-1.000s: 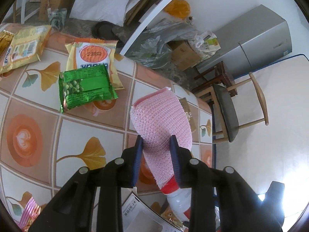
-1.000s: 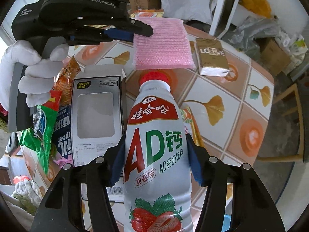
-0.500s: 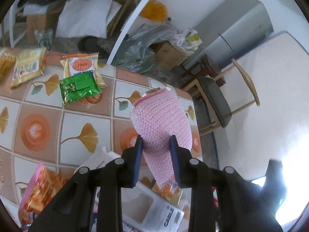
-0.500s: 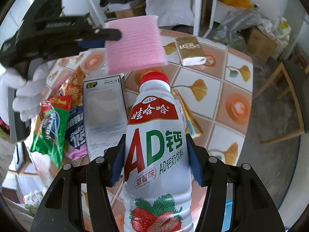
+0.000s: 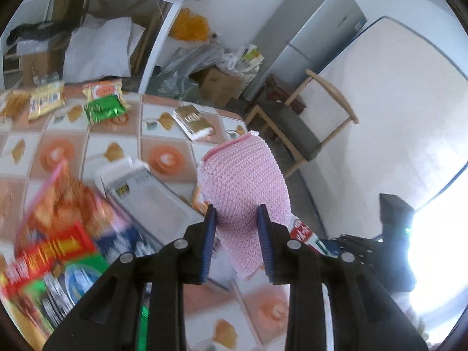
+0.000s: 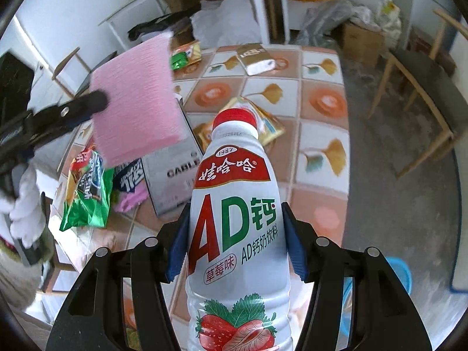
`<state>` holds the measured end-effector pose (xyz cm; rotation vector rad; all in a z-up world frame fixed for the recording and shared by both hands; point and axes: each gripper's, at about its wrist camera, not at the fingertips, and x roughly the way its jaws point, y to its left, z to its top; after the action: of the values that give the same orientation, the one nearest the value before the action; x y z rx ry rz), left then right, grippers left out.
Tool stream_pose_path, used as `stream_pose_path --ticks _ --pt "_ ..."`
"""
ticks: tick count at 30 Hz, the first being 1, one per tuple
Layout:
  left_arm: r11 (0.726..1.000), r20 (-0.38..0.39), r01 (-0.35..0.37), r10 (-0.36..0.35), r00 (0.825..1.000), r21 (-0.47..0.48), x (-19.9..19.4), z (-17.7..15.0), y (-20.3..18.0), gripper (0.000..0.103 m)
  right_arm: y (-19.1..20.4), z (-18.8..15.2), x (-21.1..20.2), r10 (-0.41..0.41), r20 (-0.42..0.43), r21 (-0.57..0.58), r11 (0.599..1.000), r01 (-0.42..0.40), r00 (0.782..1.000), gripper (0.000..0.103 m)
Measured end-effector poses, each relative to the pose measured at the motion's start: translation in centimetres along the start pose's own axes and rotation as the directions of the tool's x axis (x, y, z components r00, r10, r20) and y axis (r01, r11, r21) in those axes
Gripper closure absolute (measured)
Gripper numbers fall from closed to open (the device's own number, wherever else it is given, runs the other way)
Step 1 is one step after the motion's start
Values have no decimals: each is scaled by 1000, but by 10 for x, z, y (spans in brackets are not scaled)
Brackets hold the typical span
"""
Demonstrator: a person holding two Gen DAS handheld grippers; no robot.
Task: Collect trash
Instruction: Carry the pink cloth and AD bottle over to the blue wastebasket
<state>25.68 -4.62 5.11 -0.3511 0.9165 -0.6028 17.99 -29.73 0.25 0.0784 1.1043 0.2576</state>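
Note:
My left gripper (image 5: 237,219) is shut on a pink knitted sponge cloth (image 5: 244,180) and holds it high above the tiled table (image 5: 166,134). It also shows in the right wrist view, the pink cloth (image 6: 136,102) at the upper left. My right gripper (image 6: 234,228) is shut on a white AD milk drink bottle (image 6: 234,219) with a red cap, held upright above the table's near edge. Snack wrappers (image 6: 86,187) and a grey cable box (image 6: 172,175) lie on the table below.
A gold packet (image 6: 254,58) and green and orange packets (image 5: 105,102) lie at the table's far side. A wooden chair (image 6: 418,87) stands right of the table. A blue bin (image 6: 400,275) sits on the floor at lower right. Shelves and boxes fill the background.
Both grippers have risen and pulled back from the table with their loads. The table looks smaller and more of the wrappers and room shows.

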Motion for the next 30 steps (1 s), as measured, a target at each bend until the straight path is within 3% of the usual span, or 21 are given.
stream_pose_path --ticks 8,19,30 --pt "1000 86 23 -22 996 -10 -35 -65 -24 76 -6 -52 -35 15 84 112 993 -24 996 48" --pt "993 45 -29 24 999 113 -37 -124 -63 76 -16 -120 -76 -9 183 236 971 -35 983 48" --pt "966 -41 6 5 999 260 -4 -165 -121 76 -40 -173 -104 -60 226 350 937 -24 972 48"
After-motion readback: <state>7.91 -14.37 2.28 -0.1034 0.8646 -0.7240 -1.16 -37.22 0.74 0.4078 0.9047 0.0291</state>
